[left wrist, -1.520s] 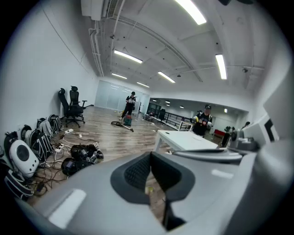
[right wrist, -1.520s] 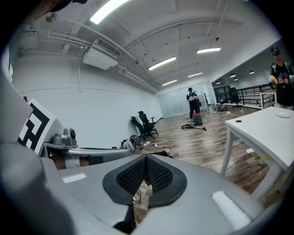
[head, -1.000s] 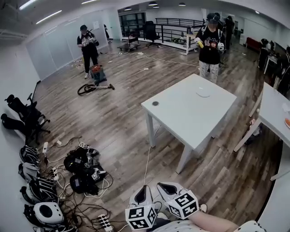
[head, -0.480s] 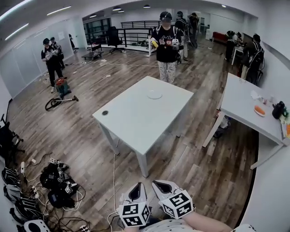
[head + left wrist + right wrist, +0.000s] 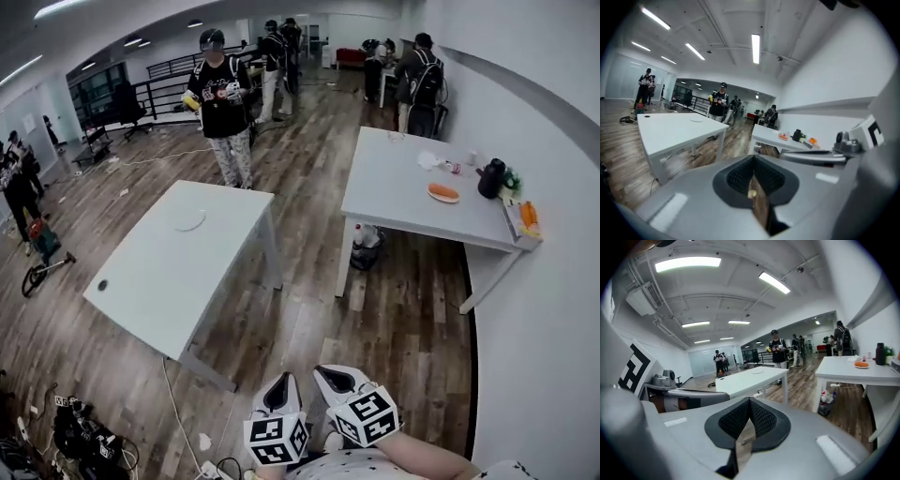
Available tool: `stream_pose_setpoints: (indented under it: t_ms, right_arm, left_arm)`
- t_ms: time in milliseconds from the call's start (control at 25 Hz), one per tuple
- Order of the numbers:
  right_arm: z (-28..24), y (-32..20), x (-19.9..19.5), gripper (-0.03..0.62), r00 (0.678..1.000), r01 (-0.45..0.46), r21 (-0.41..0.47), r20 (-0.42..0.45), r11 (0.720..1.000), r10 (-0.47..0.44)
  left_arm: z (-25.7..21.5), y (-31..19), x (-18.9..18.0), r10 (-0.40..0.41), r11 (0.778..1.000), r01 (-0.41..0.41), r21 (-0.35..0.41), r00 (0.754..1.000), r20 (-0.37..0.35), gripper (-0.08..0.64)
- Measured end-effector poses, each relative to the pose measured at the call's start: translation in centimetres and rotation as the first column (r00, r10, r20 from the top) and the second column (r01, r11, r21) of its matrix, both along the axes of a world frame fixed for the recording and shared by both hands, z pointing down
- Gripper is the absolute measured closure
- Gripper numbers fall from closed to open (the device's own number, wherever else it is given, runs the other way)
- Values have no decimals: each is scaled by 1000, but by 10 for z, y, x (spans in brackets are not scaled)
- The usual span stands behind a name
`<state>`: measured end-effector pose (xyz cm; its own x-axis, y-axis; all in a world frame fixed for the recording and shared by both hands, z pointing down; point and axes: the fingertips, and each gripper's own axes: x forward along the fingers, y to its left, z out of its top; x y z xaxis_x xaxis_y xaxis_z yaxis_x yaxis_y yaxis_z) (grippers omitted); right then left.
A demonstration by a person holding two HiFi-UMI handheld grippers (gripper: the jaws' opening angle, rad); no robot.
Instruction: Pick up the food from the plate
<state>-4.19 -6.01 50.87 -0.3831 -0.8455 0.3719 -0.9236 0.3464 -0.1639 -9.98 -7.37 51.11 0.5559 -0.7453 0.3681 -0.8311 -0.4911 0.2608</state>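
Both tools, left (image 5: 284,386) and right (image 5: 330,377), are pressed together on nothing and held low by the body. That suits walking, I judge: the orange food (image 5: 442,192) sits well apart on the right-hand desk (image 5: 394,183).

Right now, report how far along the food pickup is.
Done: nothing. The orange food lies on the white table by the wall, far from both claws. In hand: nothing. The left claw and right claw are shut and empty, low over the floor. Left: probably walk to the table, open a claw, close it on the food and lift it.
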Motion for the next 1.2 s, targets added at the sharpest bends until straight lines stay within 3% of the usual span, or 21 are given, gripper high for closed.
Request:
stream_pose_setpoints:
  t_ms: [200,520,800,1200]
  right_arm:
    - [2,16,103,594,973,-227,-3,28,974,227]
    - [16,30,228,593,869,-490,-33,55,871,491]
    - [27,4,323,594,801,-596,-53,37,801,598]
    - [-2,-89,476,593,758,-652,-13,15,758,652]
  left_arm:
    - [3,2,109,221,975,-221,-6,975,16,552]
    - [13,5,240,477,879,-476,-18,879,28,552]
    - [23,-30,348,589,808,-588,-38,808,12,552]
    - [-8,-127,506,647,762,-647,16,763,9,552]
